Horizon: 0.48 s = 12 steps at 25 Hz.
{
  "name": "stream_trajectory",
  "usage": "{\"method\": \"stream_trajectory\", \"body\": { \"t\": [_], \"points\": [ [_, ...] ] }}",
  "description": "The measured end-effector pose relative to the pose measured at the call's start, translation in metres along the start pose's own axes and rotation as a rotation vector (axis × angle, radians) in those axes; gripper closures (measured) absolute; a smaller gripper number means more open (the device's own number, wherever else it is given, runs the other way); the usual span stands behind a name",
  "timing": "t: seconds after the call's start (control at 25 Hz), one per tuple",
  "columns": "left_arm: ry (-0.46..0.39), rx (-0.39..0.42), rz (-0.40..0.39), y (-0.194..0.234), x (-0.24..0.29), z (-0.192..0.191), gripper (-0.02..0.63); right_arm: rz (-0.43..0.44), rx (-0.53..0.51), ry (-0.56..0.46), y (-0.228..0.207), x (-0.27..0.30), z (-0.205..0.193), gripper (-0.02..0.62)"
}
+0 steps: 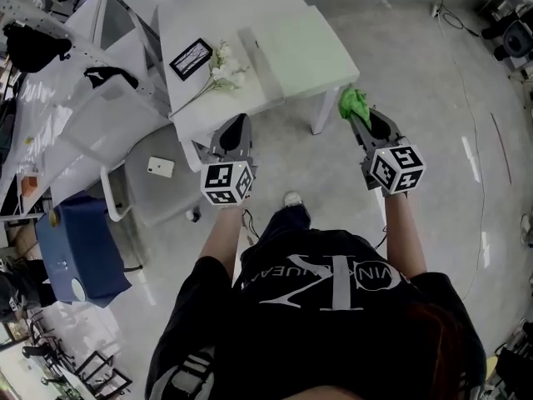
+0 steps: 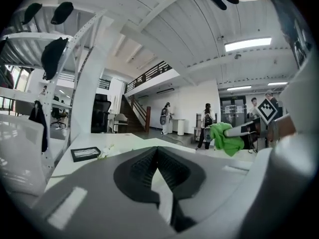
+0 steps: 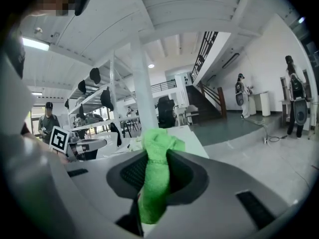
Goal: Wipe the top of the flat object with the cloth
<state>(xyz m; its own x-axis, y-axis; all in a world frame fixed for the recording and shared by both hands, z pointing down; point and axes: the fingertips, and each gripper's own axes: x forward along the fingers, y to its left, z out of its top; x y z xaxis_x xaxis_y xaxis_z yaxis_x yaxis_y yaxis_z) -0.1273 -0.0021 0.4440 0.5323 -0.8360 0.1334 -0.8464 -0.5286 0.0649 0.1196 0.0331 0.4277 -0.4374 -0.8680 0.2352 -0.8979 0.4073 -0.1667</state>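
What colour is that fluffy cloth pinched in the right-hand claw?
Bright green. The fluffy fabric cloth shows best in the right gripper view.

Cloth (image 1: pixel 354 103) bright green; flat object (image 1: pixel 304 52) seemingly pale green; table (image 1: pixel 208 19) white.

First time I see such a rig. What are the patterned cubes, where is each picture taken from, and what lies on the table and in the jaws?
No robot here: a person holds a gripper in each hand, and the patterned cubes are part of them. The head view looks down from a camera on the person's head; the two gripper views ride on the grippers and look along their jaws. The left gripper is shut and empty. The right gripper is shut on a green cloth. On the white table lie a pale green board, a black-framed card and white flowers.
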Motion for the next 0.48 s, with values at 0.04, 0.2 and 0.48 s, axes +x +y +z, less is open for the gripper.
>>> {"method": "stream_trajectory", "body": {
  "t": [0.04,0.2,0.48],
  "points": [
    [0.003,0.002,-0.011,0.004,0.009,-0.001,0.598,0.0,-0.001,0.005,-0.001,0.009,0.001,0.518],
    [0.01,-0.006,-0.039,0.02,0.036,-0.002,0.598,-0.007,0.001,0.025,-0.006,0.039,0.003,0.518],
    [0.038,0.01,-0.1,0.017,0.075,-0.011,0.598,0.033,-0.015,0.08,-0.007,0.076,0.008,0.517]
  ]
}}
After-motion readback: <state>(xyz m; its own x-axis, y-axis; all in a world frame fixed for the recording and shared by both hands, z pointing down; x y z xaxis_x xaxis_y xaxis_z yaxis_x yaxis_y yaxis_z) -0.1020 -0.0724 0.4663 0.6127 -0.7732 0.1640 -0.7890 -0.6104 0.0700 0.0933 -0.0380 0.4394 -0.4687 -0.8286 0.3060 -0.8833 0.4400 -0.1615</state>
